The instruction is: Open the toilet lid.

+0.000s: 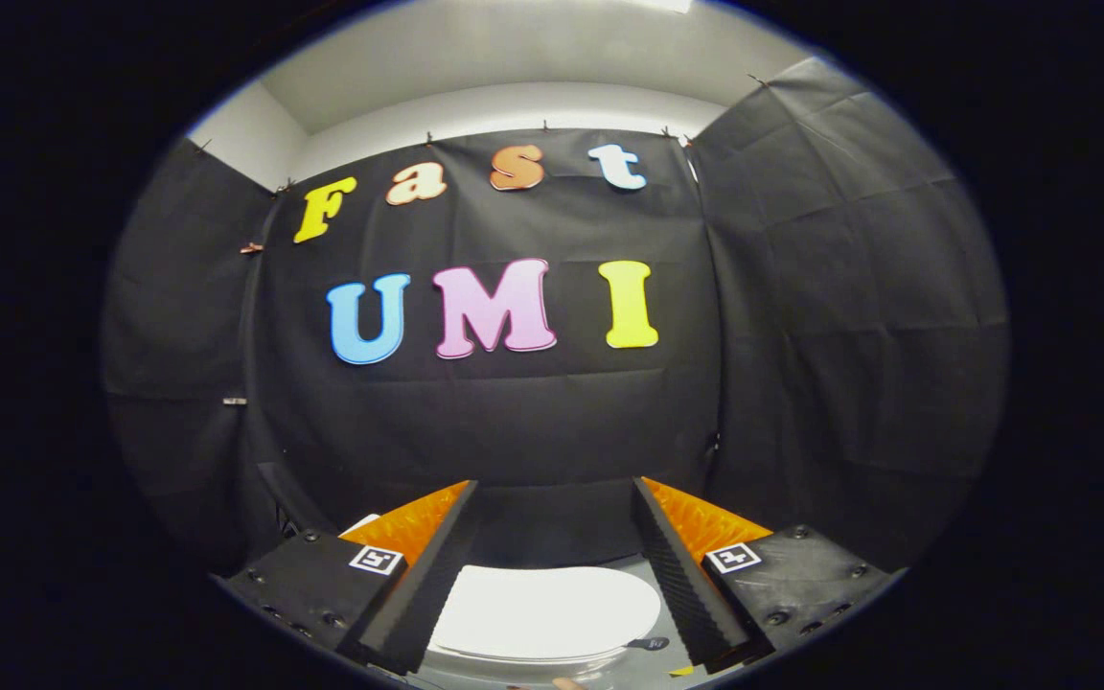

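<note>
A white toilet lid (544, 611) lies flat and closed on a small toilet, low down between and below my two fingers. My gripper (552, 498) hangs above it, open, with a wide gap between the fingers and nothing held. The fingertips point toward the black back wall, well above the lid. A small dark tab (648, 643) shows at the lid's right rim, close to the right finger.
Black cloth walls (849, 316) close the booth at the back and on both sides. A grey floor (643, 575) shows around the toilet. A fingertip of a person (566, 683) peeks in just below the toilet's near rim.
</note>
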The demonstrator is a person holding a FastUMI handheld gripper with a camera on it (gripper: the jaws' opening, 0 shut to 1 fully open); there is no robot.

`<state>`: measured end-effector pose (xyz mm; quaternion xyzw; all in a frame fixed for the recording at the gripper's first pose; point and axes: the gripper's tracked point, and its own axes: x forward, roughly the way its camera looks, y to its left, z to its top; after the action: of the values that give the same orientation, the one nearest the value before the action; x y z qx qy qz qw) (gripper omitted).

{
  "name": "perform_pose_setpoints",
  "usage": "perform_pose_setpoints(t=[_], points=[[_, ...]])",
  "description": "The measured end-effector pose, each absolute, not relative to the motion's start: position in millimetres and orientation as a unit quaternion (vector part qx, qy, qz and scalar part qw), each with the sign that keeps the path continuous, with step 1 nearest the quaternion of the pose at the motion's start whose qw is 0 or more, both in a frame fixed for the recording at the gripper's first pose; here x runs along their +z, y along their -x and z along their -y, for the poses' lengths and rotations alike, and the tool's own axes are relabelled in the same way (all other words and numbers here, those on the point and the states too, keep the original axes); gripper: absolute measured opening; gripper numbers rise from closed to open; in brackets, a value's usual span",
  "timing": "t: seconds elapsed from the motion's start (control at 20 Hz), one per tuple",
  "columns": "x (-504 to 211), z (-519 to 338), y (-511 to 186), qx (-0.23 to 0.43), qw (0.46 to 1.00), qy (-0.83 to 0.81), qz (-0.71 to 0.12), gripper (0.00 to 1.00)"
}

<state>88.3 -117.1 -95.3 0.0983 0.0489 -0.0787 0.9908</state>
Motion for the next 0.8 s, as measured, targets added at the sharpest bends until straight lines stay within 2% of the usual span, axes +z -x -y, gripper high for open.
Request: perform_pose_setpoints(t=[0.45, 0.8], points=[[-211, 207, -118, -0.149, 0.963, -0.205, -0.095, 0.99], [-319, 264, -122, -0.215, 0.906, -0.339, -0.135, 0.99]])
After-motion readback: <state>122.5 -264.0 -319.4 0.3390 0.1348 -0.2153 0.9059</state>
